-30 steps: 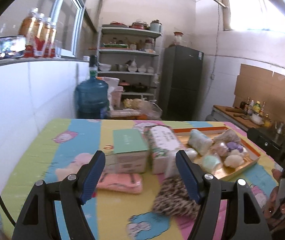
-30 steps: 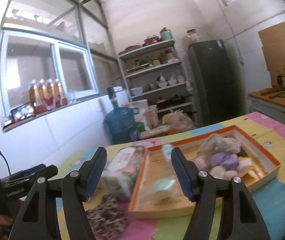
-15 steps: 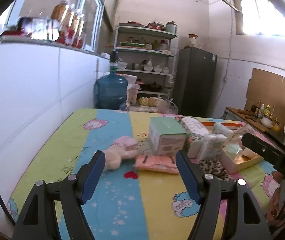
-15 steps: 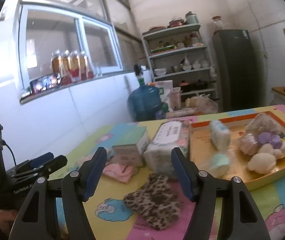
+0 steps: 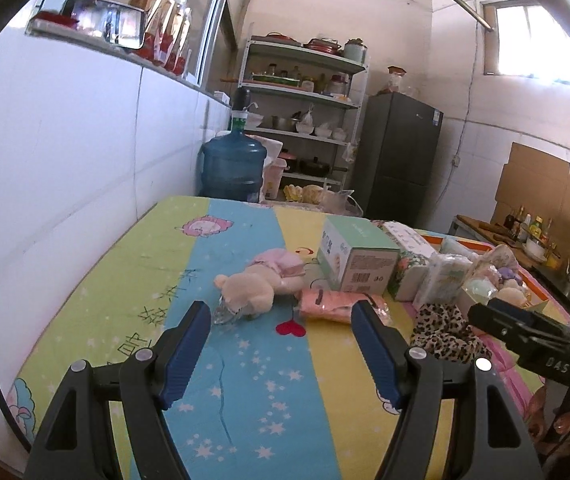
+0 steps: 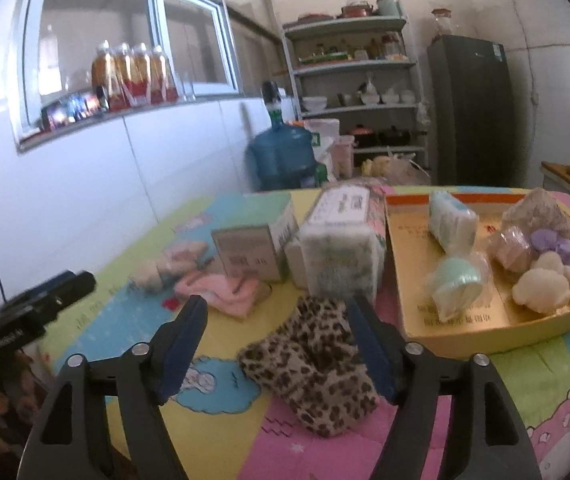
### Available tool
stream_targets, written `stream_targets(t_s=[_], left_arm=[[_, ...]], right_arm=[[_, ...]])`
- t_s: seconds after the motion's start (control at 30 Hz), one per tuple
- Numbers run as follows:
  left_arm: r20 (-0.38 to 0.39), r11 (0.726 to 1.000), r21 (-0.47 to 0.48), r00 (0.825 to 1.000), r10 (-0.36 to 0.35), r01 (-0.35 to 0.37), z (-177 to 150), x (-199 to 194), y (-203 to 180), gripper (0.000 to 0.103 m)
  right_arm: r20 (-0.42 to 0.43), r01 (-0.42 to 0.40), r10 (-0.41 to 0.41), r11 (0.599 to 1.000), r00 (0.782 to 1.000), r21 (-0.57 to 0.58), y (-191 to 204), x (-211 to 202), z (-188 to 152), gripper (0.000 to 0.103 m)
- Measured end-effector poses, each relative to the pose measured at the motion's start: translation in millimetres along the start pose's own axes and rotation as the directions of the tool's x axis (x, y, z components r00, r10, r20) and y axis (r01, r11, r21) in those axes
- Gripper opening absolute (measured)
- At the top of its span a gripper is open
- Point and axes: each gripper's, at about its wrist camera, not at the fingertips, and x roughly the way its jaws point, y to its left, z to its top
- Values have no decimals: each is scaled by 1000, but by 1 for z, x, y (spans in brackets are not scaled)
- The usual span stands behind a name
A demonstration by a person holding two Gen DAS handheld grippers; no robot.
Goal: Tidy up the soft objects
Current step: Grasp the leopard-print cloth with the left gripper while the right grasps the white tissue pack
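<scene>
A leopard-print cloth (image 6: 313,360) lies crumpled on the colourful table cover, just below and ahead of my right gripper (image 6: 279,312). Its jaws are opening and the pads touch nothing. My left gripper (image 5: 281,312) stands open above the cover, short of a cream plush bear (image 5: 249,288) in a pink outfit and a folded pink cloth (image 5: 333,302). An orange-rimmed tray (image 6: 465,320) on the right holds a mint round pack (image 6: 457,280), a white plush (image 6: 541,290), a purple piece (image 6: 553,246) and a wrapped pack (image 6: 451,218).
A green-topped box (image 6: 253,246) and a tissue pack (image 6: 341,248) stand behind the cloths, left of the tray. A white tiled wall (image 5: 65,168) borders the table's left side. A blue water jug (image 5: 233,168), shelves and a dark fridge (image 5: 401,160) stand beyond the far edge.
Both grippers have swung left and come down toward the table. The left view now faces the plush bear, the right view the leopard cloth. The right jaws stand slightly wider.
</scene>
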Motion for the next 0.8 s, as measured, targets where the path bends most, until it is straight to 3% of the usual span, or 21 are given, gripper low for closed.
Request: stream_targets(t_s=[0.33,0.6,0.67,0.7,0.8], left_arm=[[-22,999,-7,999,-47,47,-7,6,-4,72],[-41,998,-6,997,-64,64,-12,9,-10,73],[-47,997,-2,996,-79,79,-12,12,-13,73],[-51,996,-3,995,-88,88,-12,13,-15,73],[-73,991,4,988,-134,134,-11,20,-26,73]], right_arm=[[43,109,-110,994,993,13,-13,25,34,75],[-45,216,-216,976,975,-7,-12,67,44,75],[-50,237,-236,972,970,-4,-14,68,44,63],[-47,239,-238,971,970,0,-15,68,45,47],[-38,228,-228,974,973,6,-18,62,45,44]])
